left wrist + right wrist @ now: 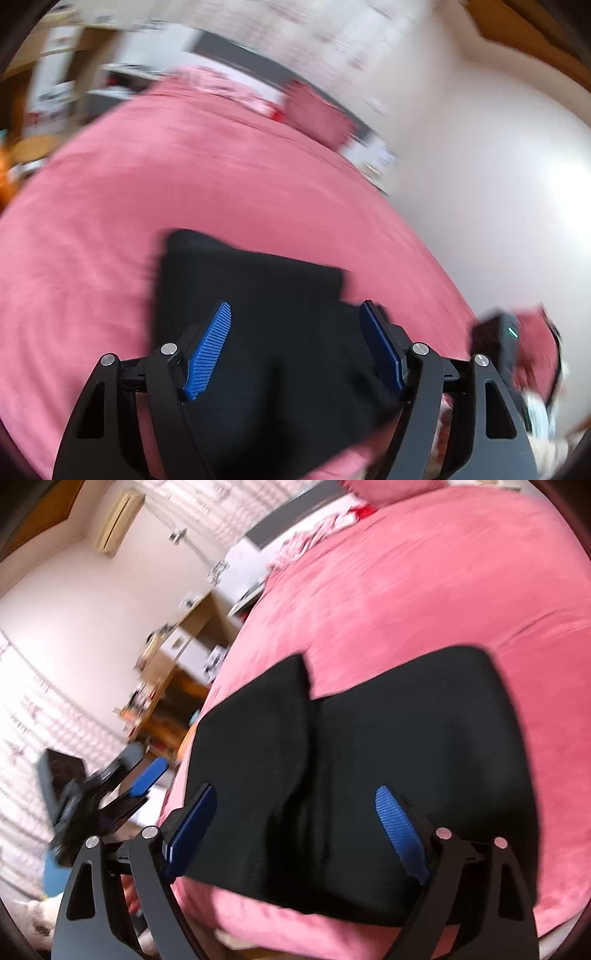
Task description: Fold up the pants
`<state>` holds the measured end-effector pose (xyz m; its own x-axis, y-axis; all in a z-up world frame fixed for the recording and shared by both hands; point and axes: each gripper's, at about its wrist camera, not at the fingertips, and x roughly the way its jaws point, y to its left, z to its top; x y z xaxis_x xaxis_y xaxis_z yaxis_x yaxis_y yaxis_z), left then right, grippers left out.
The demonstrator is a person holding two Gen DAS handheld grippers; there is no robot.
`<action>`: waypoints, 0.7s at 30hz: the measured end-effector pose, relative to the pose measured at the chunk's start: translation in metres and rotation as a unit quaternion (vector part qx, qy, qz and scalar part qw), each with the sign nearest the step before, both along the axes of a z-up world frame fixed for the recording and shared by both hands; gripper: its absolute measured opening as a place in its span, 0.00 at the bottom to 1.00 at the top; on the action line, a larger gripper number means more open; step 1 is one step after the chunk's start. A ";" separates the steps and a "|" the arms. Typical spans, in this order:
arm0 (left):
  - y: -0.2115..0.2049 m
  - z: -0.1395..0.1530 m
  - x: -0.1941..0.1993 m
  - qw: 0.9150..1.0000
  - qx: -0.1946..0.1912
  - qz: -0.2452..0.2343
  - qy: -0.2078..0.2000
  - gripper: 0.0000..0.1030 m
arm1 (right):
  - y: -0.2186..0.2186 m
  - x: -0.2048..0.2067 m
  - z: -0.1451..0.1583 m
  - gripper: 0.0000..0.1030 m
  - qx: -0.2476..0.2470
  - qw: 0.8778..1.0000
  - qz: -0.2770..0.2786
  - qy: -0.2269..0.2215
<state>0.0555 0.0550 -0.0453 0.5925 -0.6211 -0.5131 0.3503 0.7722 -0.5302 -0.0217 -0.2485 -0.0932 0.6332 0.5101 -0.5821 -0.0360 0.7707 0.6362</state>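
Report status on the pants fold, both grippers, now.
Left gripper open, holding nothing. Right gripper open, holding nothing. Black pants lying folded on pink bedspread. Nothing on top of them.

A home bedroom. A bed (424, 602) with a pink cover fills both views, pillows (317, 112) at its head. A wooden desk (177, 701) stands beside it.

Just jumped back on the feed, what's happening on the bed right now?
A person with a handheld gripper in each hand is folding black pants on a pink bedspread. The pants lie in a compact folded bundle near the bed's edge. Both the left gripper and the right gripper have their jaws open above the cloth, with nothing gripped. Both views are motion-blurred, so finer detail of the fold is hard to tell.
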 end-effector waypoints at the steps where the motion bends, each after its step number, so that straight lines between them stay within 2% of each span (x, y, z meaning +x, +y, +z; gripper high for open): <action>1: 0.011 -0.005 0.004 1.000 0.011 0.028 0.009 0.69 | 0.006 0.003 -0.002 0.81 -0.010 1.000 0.007 0.011; 2: 0.021 -0.012 0.007 0.998 0.018 0.049 0.018 0.69 | 0.008 0.006 -0.003 0.80 -0.017 1.000 0.011 0.020; 4: 0.036 -0.023 0.009 0.996 0.026 0.076 0.032 0.69 | 0.014 0.010 -0.011 0.70 -0.033 0.998 0.017 0.042; 6: 0.048 -0.037 0.011 0.994 0.041 0.087 0.052 0.69 | 0.013 0.015 -0.019 0.65 -0.029 0.998 0.012 0.062; 9: 0.055 -0.054 0.009 0.992 0.059 0.086 0.075 0.69 | 0.011 0.021 -0.023 0.54 0.007 0.998 0.010 0.069; 12: 0.056 -0.063 0.009 0.992 0.060 0.075 0.085 0.69 | 0.015 0.033 -0.030 0.49 0.034 0.996 0.018 0.081; 14: 0.052 -0.065 0.010 0.992 0.064 0.070 0.082 0.69 | 0.019 0.040 -0.035 0.41 0.045 0.995 0.019 0.087; 15: 0.049 -0.067 0.009 0.992 0.068 0.065 0.082 0.69 | 0.021 0.043 -0.036 0.30 0.048 0.995 0.019 0.088; 16: 0.050 -0.069 0.010 0.992 0.070 0.063 0.083 0.69 | 0.022 0.045 -0.037 0.20 0.054 0.994 0.022 0.089; 17: 0.052 -0.072 0.008 0.992 0.071 0.063 0.084 0.69 | 0.023 0.047 -0.036 0.16 0.058 0.994 0.023 0.087; 19: 0.050 -0.072 0.008 0.992 0.072 0.066 0.082 0.69 | 0.024 0.043 -0.024 0.13 0.049 0.996 0.025 0.064; 21: 0.045 -0.069 0.008 0.992 0.084 0.066 0.070 0.69 | 0.021 0.036 -0.001 0.13 0.031 0.999 0.029 0.022</action>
